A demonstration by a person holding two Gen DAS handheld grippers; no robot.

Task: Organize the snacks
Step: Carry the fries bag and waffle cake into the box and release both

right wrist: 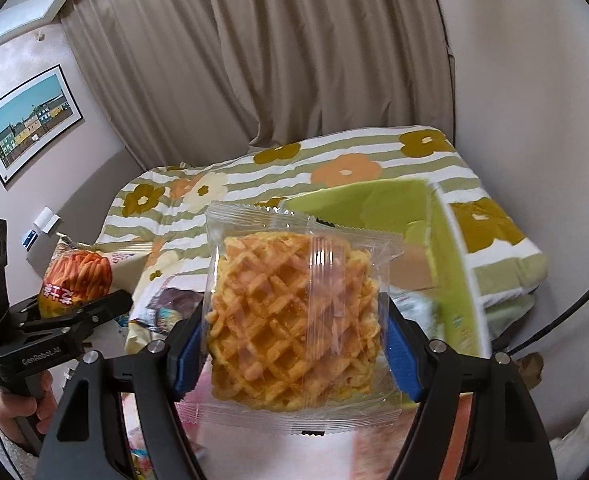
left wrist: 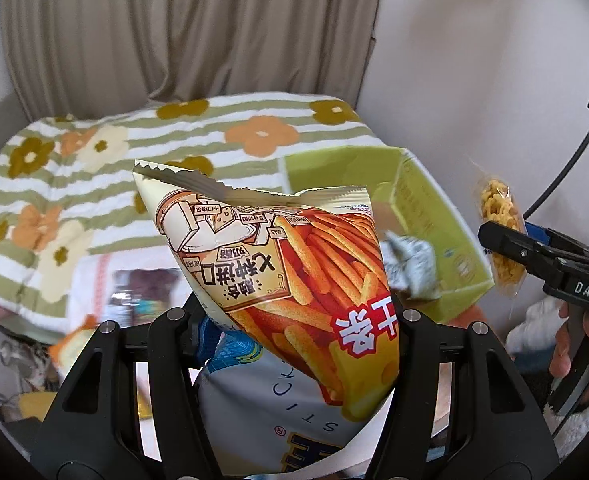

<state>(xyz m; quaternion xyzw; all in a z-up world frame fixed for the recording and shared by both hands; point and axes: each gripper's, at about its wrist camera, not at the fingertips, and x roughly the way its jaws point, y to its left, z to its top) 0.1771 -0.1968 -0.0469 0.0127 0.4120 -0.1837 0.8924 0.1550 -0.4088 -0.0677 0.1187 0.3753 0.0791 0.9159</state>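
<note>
Left gripper (left wrist: 294, 344) pinches the orange-and-cream foil bag of snack sticks (left wrist: 290, 280); right gripper (right wrist: 294, 344) clamps the clear-wrapped lattice waffle snack (right wrist: 294, 320), both above the lime-green cardboard box (right wrist: 446, 272).

Left hand-held gripper (left wrist: 294, 320) raised, fingers clamped on something between them, handle gripped by a bare hand (right wrist: 18, 412). Right hand-held gripper (right wrist: 298, 344) likewise raised and clamped, blue pads (right wrist: 402, 356) pressing inward, level alongside.
</note>
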